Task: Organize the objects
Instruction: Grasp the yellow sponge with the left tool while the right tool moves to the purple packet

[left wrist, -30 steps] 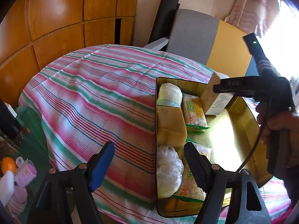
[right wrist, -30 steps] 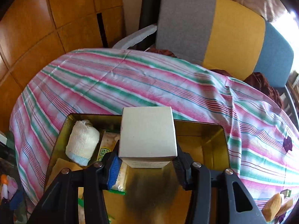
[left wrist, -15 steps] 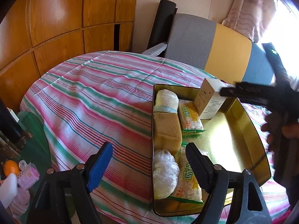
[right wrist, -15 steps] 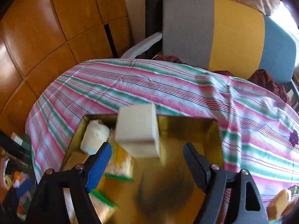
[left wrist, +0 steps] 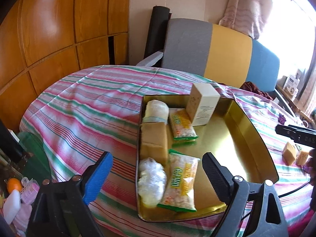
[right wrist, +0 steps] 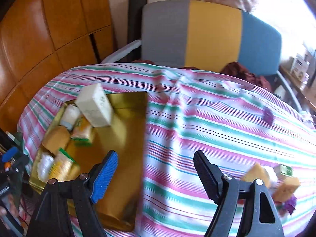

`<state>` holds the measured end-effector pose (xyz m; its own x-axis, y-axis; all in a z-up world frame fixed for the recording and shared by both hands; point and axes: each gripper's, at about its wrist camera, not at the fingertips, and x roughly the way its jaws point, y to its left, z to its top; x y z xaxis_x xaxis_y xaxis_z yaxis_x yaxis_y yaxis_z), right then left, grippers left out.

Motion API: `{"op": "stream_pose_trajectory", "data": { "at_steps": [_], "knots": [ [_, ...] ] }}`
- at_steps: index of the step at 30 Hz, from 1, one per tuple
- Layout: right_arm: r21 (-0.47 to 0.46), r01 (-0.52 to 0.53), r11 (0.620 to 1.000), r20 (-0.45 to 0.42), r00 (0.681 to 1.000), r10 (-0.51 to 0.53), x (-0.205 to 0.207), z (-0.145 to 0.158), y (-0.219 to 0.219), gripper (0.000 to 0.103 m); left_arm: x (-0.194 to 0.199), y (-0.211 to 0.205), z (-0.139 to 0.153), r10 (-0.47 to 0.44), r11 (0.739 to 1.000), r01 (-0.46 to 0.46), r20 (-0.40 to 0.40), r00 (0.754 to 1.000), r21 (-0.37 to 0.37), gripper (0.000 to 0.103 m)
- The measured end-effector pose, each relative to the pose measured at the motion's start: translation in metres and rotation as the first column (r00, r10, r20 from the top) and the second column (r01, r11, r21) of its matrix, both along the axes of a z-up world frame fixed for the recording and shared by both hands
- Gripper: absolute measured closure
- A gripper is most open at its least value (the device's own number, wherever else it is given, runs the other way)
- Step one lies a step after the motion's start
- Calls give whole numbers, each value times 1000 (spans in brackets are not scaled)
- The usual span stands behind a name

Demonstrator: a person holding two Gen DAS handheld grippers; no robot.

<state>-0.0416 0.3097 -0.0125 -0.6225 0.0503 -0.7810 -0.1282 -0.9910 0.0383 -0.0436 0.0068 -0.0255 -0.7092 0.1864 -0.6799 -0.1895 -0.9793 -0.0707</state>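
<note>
Now both grippers [left wrist: 156, 175] [right wrist: 156, 174] spread wide, gripping nothing. Left low at near edge of gold tray [left wrist: 254, 136]. Right over striped cloth [right wrist: 207, 118] beside tray. White box [left wrist: 204, 104] upright in tray's far end.

The right tool [right wrist: 156, 172] hangs with its jaws wide apart and nothing between them, above the striped cloth [right wrist: 207, 118] covering the worktop. To its left sits the gold tray [right wrist: 126, 122], with a white box [right wrist: 94, 105] upright at its far end beside blurred packets [right wrist: 83, 131]. Tan blocks [right wrist: 256, 174] lie at lower right.
</note>
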Motion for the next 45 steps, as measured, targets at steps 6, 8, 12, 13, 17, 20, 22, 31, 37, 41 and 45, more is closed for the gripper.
{"op": "stream_pose_trajectory", "data": {
  "at_steps": [6,8,12,13,17,20,22,31,37,41,45],
  "knots": [
    [48,58,997,14,998,-59,27,2,37,23,8,19,4,-47,999,47,-6,999,-26,10],
    [52,92,994,16,996,-92,35,2,53,23,9,25,4,-61,998,60,-7,998,-31,10],
    [55,165,985,10,986,-166,50,5,83,23,12,39,6,-94,995,93,-9,996,-43,10],
    [55,186,981,9,982,-187,54,6,92,23,13,42,6,-103,994,102,-10,995,-46,10],
    [49,272,961,1,962,-272,69,8,125,23,15,58,10,-139,989,138,-17,990,-58,10],
    [41,355,934,-3,935,-355,83,7,153,23,15,70,13,-170,983,169,-20,985,-66,10],
    [21,422,906,-7,907,-422,93,4,175,23,15,80,14,-195,978,192,-21,981,-74,10],
    [-135,685,716,-9,722,-692,144,-14,247,23,18,140,18,-327,941,324,-20,945,-100,11],
    [-207,724,658,17,675,-737,156,-21,261,23,18,196,16,-425,900,425,16,905,-95,11],
    [-237,717,656,16,678,-735,158,-22,263,23,20,245,12,-510,853,512,40,859,-100,11],
    [-265,709,653,29,683,-730,158,-25,265,23,23,298,2,-580,801,583,61,812,-138,11]
  ]
}}
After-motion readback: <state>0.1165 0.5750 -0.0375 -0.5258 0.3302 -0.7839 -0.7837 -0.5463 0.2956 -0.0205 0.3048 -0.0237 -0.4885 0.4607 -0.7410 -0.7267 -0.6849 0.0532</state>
